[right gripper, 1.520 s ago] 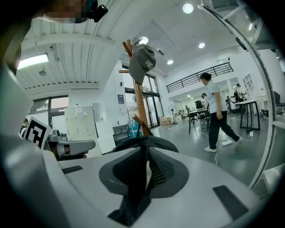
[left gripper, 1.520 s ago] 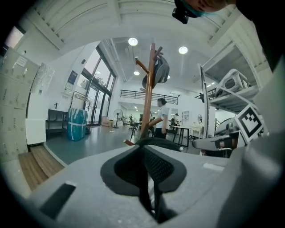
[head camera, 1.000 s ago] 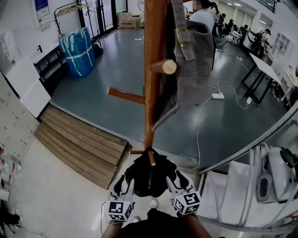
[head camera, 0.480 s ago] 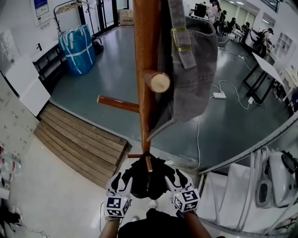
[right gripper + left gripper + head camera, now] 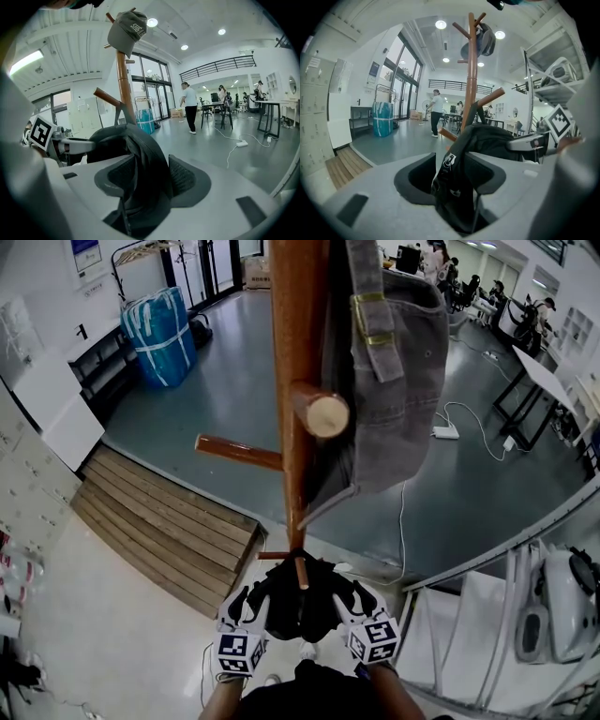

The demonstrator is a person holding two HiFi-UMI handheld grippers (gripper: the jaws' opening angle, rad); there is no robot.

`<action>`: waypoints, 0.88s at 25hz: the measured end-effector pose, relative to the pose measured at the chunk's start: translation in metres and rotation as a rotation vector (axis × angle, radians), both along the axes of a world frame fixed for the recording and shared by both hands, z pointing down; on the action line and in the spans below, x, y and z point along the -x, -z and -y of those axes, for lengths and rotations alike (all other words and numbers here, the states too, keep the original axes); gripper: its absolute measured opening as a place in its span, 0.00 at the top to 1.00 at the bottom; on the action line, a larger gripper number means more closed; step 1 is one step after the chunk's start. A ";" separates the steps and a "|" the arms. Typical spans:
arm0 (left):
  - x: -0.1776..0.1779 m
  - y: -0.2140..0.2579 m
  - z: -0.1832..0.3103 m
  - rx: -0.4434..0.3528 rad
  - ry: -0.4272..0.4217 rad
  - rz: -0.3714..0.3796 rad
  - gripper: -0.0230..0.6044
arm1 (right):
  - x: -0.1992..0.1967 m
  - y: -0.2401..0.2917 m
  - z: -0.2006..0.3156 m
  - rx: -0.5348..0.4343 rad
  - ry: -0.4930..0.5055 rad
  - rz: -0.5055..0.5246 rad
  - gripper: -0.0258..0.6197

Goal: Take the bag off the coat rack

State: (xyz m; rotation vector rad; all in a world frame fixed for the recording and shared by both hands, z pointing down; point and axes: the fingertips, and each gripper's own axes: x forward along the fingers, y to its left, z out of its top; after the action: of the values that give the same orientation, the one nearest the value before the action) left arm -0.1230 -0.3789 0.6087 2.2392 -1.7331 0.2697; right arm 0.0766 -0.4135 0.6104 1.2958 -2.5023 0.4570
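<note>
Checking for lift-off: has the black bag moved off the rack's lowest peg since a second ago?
No. The black bag still hangs on the lowest peg of the coat rack, in the same place against that peg as a second ago.

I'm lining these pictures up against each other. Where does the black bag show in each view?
Head view: the black bag is at bottom centre, at the foot of the pole.
Left gripper view: lower centre, close up in the foreground.
Right gripper view: lower centre-left, close up in the foreground.
Shared landmark: the wooden coat rack pole, which rises behind the bag in all three.
</note>
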 end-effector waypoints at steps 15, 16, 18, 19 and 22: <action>-0.004 0.001 -0.002 0.018 -0.008 -0.026 0.78 | 0.002 0.000 -0.003 0.012 0.020 -0.015 0.76; -0.006 0.002 -0.003 0.017 -0.015 -0.023 0.79 | 0.002 0.000 -0.003 0.011 0.019 -0.017 0.77; -0.008 0.002 -0.004 0.021 -0.029 -0.017 0.80 | 0.002 0.000 -0.003 0.011 0.014 -0.019 0.78; -0.008 0.001 -0.004 0.024 -0.035 -0.016 0.81 | 0.002 0.000 -0.004 0.012 0.011 -0.018 0.79; -0.007 0.001 -0.007 0.032 -0.044 -0.013 0.82 | 0.005 0.000 -0.007 0.015 0.007 -0.014 0.80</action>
State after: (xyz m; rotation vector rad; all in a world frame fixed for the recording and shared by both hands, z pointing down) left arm -0.1158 -0.3719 0.6073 2.2533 -1.6632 0.2905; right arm 0.0716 -0.4069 0.6099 1.2800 -2.4867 0.4628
